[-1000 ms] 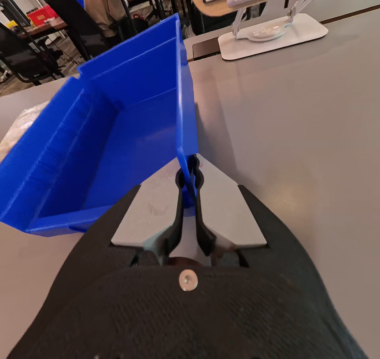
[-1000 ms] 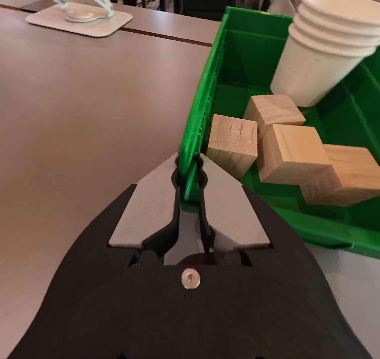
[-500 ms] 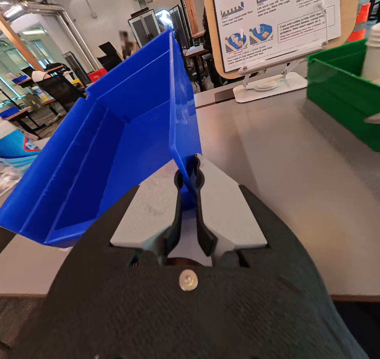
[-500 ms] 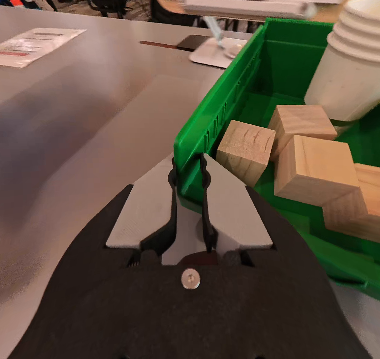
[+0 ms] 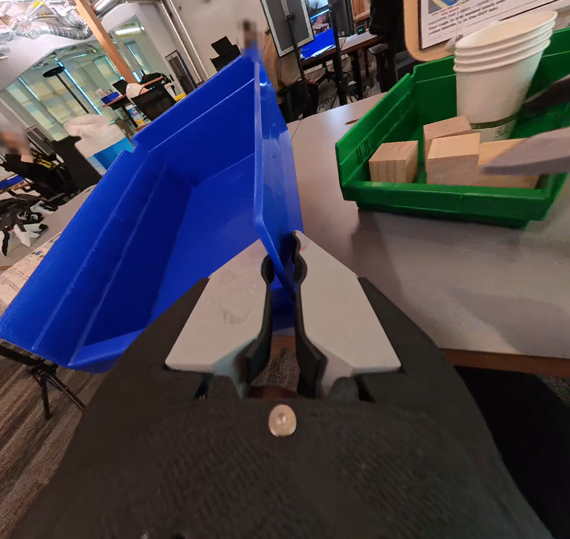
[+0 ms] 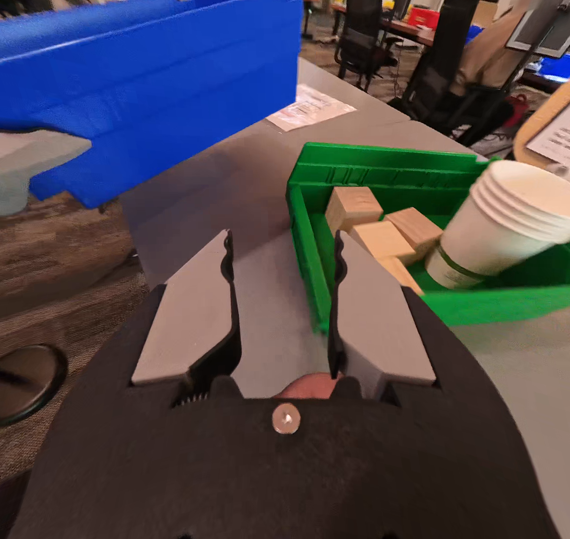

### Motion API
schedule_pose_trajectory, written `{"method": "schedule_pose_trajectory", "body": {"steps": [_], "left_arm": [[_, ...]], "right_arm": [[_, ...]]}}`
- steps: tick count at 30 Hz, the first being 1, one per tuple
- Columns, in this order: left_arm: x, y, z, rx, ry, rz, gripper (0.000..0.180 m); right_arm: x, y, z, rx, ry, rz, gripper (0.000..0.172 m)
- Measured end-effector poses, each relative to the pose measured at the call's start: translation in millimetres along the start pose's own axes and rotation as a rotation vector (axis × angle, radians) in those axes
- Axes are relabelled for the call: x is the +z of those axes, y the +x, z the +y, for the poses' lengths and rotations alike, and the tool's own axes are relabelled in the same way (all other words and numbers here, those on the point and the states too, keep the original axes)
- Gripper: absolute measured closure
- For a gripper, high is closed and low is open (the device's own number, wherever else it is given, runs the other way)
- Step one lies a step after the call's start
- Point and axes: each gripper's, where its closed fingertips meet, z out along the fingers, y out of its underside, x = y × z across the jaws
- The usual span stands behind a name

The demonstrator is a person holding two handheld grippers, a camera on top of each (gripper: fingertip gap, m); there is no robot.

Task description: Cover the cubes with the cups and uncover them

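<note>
The left gripper (image 5: 282, 257) is clamped on the blue bin's (image 5: 172, 215) wall. The right gripper (image 6: 282, 259) gapes wide, straddling the green bin's (image 6: 311, 265) wall; cubes (image 6: 382, 240) and stacked cups (image 6: 505, 225) sit inside, near the table's (image 6: 216, 191) front edge.

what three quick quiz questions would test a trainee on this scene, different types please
1. True or false: the left gripper is clamped on the wall of the blue bin.
2. Multiple choice: the stack of white cups sits in A) the blue bin, B) the green bin, C) on the bare table.
3. Fill in: the right gripper is ____, with the green bin's wall standing between its fingers.

Key: 1 true. 2 B, beside the wooden cubes. 3 open; neither pad presses the wall.
</note>
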Motion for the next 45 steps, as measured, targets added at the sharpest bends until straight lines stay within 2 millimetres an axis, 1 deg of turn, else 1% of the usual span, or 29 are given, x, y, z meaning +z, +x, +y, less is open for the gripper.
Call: {"method": "schedule_pose_trajectory", "body": {"steps": [1, 2, 3, 4, 6, 8, 10, 11, 12, 13, 15, 17, 19, 21, 23, 24, 26, 28, 30, 32, 33, 35, 36, 37, 39, 40, 42, 43, 45], "left_arm": [[-3.8, -1.8, 2.4, -0.01, 0.006, 0.0, 0.175], [-7.7, -3.0, 4.0, -0.021, 0.015, 0.004, 0.175], [-11.6, -3.6, 4.3, -0.031, 0.024, 0.011, 0.175], [-15.7, -3.5, 2.9, -0.035, 0.037, 0.018, 0.175], [-23.4, -1.2, -4.8, -0.043, 0.063, 0.036, 0.175], [-32.4, 7.9, -22.3, -0.028, 0.109, 0.075, 0.175], [-43.4, 27.2, -46.0, 0.019, 0.176, 0.143, 0.175], [-49.5, 40.4, -60.3, 0.035, 0.217, 0.185, 0.174], [-56.1, 55.2, -75.5, 0.045, 0.258, 0.228, 0.174], [-63.0, 71.0, -90.9, 0.054, 0.299, 0.272, 0.174], [-76.5, 107.0, -119.7, 0.08, 0.377, 0.365, 0.174], [-88.9, 149.2, -142.6, 0.114, 0.442, 0.465, 0.174], [-99.6, 196.6, -157.7, 0.166, 0.481, 0.57, 0.174], [-107.5, 246.2, -165.7, 0.218, 0.501, 0.669, 0.173], [-113.1, 296.6, -166.6, 0.253, 0.501, 0.767, 0.173], [-114.5, 321.1, -164.2, 0.267, 0.495, 0.81, 0.173], [-112.3, 369.0, -153.3, 0.298, 0.47, 0.88, 0.173], [-100.9, 410.6, -136.4, 0.337, 0.43, 0.906, 0.171], [-84.6, 444.0, -117.6, 0.35, 0.355, 0.913, 0.171], [-64.6, 470.2, -98.9, 0.33, 0.261, 0.908, 0.169], [-58.3, 482.8, -91.8, 0.323, 0.242, 0.914, 0.172], [-43.5, 497.1, -87.2, 0.384, 0.223, 0.838, 0.171], [-40.9, 502.6, -90.8, 0.384, 0.225, 0.817, 0.17], [-41.7, 509.5, -94.6, 0.372, 0.225, 0.824, 0.165], [-51.4, 518.2, -101.6, 0.334, 0.22, 0.873, 0.137], [-56.8, 516.7, -104.9, 0.309, 0.223, 0.888, 0.129], [-68.2, 503.2, -110.0, 0.24, 0.243, 0.92, 0.125], [-70.6, 491.1, -111.4, 0.203, 0.248, 0.92, 0.123], [-66.3, 457.3, -114.5, 0.131, 0.253, 0.875, 0.122]], "right_arm": [[-18.3, 12.1, 5.0, 0.006, 0.023, -0.009, 0.109], [-34.9, 31.9, 11.7, 0.006, 0.043, 0.013, 0.109], [-49.8, 59.3, 20.8, -0.004, 0.056, 0.067, 0.11], [-64.1, 92.4, 32.1, -0.026, 0.058, 0.147, 0.111], [-93.8, 162.9, 61.2, -0.099, 0.026, 0.325, 0.116], [-122.9, 227.9, 96.1, -0.192, -0.053, 0.471, 0.112], [-154.9, 294.7, 129.5, -0.253, -0.131, 0.646, 0.112], [-171.4, 324.0, 144.3, -0.26, -0.161, 0.725, 0.112], [-187.3, 348.2, 156.1, -0.258, -0.182, 0.787, 0.113], [-201.1, 366.9, 163.9, -0.254, -0.198, 0.827, 0.113], [-227.4, 393.4, 166.3, -0.245, -0.18, 0.89, 0.112], [-251.7, 412.9, 168.7, -0.224, -0.153, 0.944, 0.113], [-271.7, 430.9, 178.6, -0.18, -0.155, 0.982, 0.113], [-291.9, 449.0, 189.3, -0.127, -0.161, 1.023, 0.113], [-315.1, 466.1, 196.9, -0.058, -0.148, 1.076, 0.113], [-326.9, 473.4, 199.6, -0.011, -0.129, 1.1, 0.113], [-348.5, 484.6, 204.4, 0.105, -0.079, 1.133, 0.114], [-362.6, 489.5, 210.4, 0.225, -0.033, 1.123, 0.117], [-371.9, 491.4, 213.3, 0.301, 0.008, 1.12, 0.115], [-376.5, 493.8, 217.2, 0.325, 0.011, 1.139, 0.111], [-376.9, 495.0, 219.6, 0.324, -0.003, 1.15, 0.11], [-373.2, 495.0, 219.8, 0.305, -0.02, 1.152, 0.103], [-370.4, 493.8, 218.0, 0.294, -0.02, 1.146, 0.102], [-367.3, 492.0, 216.0, 0.283, -0.018, 1.137, 0.102], [-362.1, 489.2, 214.7, 0.264, -0.028, 1.126, 0.101], [-360.1, 488.1, 215.2, 0.258, -0.036, 1.122, 0.101], [-357.6, 486.3, 216.3, 0.255, -0.045, 1.114, 0.1], [-357.2, 485.6, 216.0, 0.256, -0.043, 1.111, 0.1], [-357.1, 485.1, 214.4, 0.26, -0.033, 1.105, 0.1]]}}
